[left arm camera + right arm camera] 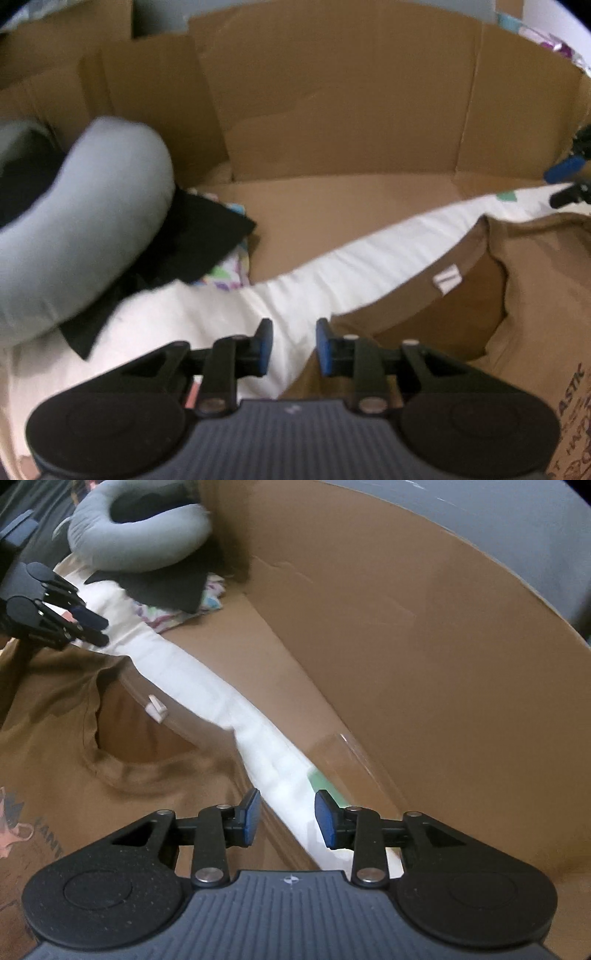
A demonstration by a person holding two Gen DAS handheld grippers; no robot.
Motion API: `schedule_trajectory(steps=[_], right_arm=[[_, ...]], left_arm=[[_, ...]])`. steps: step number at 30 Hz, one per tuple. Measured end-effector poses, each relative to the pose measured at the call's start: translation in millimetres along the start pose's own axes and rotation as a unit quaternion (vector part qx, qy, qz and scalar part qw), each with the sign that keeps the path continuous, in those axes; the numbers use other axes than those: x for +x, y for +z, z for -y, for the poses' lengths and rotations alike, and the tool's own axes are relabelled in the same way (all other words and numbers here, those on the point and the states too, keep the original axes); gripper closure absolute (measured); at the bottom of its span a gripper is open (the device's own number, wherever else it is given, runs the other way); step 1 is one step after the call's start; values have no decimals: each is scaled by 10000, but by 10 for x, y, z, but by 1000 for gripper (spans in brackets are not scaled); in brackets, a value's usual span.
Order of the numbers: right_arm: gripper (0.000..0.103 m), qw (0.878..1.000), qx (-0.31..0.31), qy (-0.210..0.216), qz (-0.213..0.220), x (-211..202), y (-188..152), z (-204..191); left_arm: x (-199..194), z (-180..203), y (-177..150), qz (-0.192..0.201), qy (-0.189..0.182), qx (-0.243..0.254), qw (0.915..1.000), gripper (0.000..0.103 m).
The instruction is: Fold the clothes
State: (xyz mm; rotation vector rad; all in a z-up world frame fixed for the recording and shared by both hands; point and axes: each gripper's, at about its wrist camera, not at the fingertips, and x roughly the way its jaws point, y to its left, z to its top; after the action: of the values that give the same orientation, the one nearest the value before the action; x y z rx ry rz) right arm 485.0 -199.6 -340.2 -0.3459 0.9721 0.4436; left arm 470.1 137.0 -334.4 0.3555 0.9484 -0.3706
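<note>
A brown T-shirt point(535, 280) with printed lettering lies spread on a white sheet point(332, 266), its collar open and a white neck label point(447, 278) showing. My left gripper point(294, 347) hangs open just above the shirt's shoulder edge, with nothing between its blue pads. In the right wrist view the same T-shirt point(55, 738) fills the left side. My right gripper point(286, 819) is open over the shirt's far edge and the sheet point(258, 738), holding nothing. Each gripper shows in the other's view: the right gripper point(561, 182) at the far right, the left gripper point(96, 629) at the upper left.
Tall cardboard walls point(332, 110) enclose the far side, with a cardboard floor point(295, 657) beyond the sheet. A grey neck pillow point(85, 206) rests on a black cloth point(199, 236) and a patterned cloth point(177, 613) at the left end.
</note>
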Motion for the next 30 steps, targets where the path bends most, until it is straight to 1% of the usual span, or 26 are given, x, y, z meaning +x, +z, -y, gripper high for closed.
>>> schedule_trajectory(steps=[3, 7, 14, 17, 19, 22, 27, 30], right_arm=[[64, 9999, 74, -86, 25, -242, -174, 84], [64, 9990, 386, -229, -15, -522, -473, 217], [64, 9951, 790, -517, -308, -898, -1105, 378], [64, 9929, 972, -556, -404, -1012, -1331, 401], [64, 9915, 1065, -548, -499, -1060, -1484, 398], [64, 9896, 1173, -510, -657, -1060, -1694, 376], [64, 9857, 1333, -372, -961, -978, -2023, 328], [64, 9833, 1408, -401, -1078, -929, -2158, 293]], left_arm=[[-147, 57, 34, 90, -91, -65, 9999, 75], [-342, 183, 3, 150, -184, -94, 9997, 75], [-569, 366, -171, 140, -346, -247, 9990, 73], [-623, 440, -235, 111, -395, -304, 9987, 71], [-636, 498, -258, 100, -439, -296, 9985, 70], [-621, 583, -262, 106, -536, -290, 9981, 65], [-527, 737, -241, 114, -703, -315, 9970, 65], [-479, 831, -238, 89, -777, -244, 9966, 65]])
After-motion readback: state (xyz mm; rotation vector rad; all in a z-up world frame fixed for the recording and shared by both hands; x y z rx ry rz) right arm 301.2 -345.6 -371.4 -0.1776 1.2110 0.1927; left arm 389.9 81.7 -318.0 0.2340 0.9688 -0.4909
